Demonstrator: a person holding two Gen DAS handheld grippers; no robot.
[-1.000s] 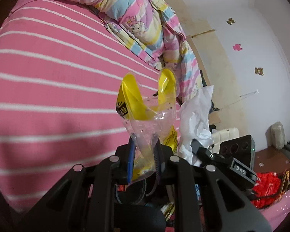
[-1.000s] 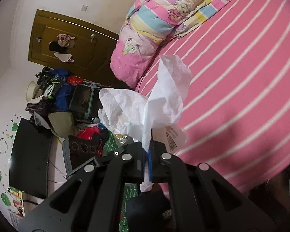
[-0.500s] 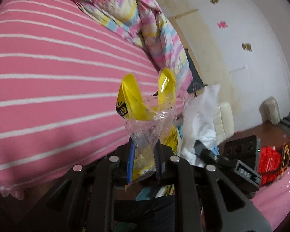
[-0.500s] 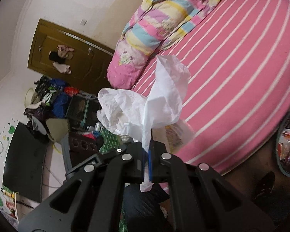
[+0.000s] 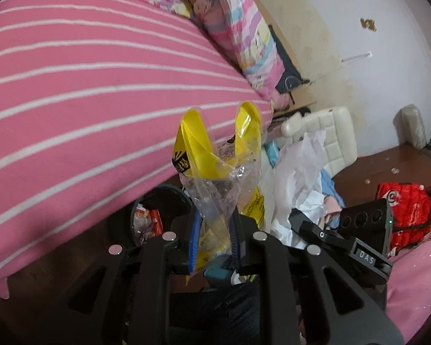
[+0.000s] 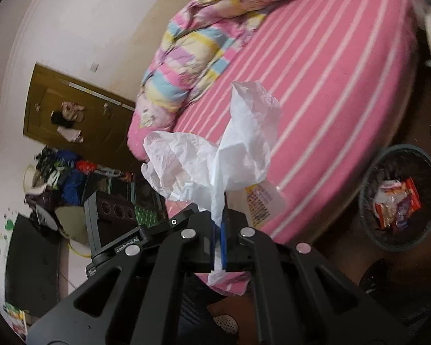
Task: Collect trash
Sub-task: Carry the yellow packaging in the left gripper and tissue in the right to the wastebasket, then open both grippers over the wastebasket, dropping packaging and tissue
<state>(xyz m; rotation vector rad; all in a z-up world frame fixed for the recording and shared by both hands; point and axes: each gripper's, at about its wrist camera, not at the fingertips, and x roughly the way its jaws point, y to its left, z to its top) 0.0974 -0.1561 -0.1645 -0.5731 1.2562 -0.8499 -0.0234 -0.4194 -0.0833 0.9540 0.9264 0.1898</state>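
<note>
A: How far along is the collecting?

B: Both pieces are picked up, neither is binned. The left tool [image 5: 214, 240] is clenched on a yellow-and-clear wrapper [image 5: 218, 166], which stands up out of its fingers, off the bed [image 5: 86, 86].

A: And the other hand?

B: The right tool [image 6: 219, 238] is pinched shut on a crumpled white tissue [image 6: 215, 158], with what looks like a printed clear packet [image 6: 263, 198] hanging just behind it (whether that is in the grip too, I cannot tell).

A: Where do they go?

B: There is a bin [image 6: 399, 198] on the floor beside the bed, already holding a few red-and-white wrappers [image 6: 396, 201]. From the right view it sits off to the right and lower than the tool; in the left view it shows just under the bed's edge, behind the wrapper.

A: So what is left?

B: I'd judge carrying both loads over the bin's mouth and letting go. Both are light and floppy, so they may cling to the pads or drift past the rim.
</note>
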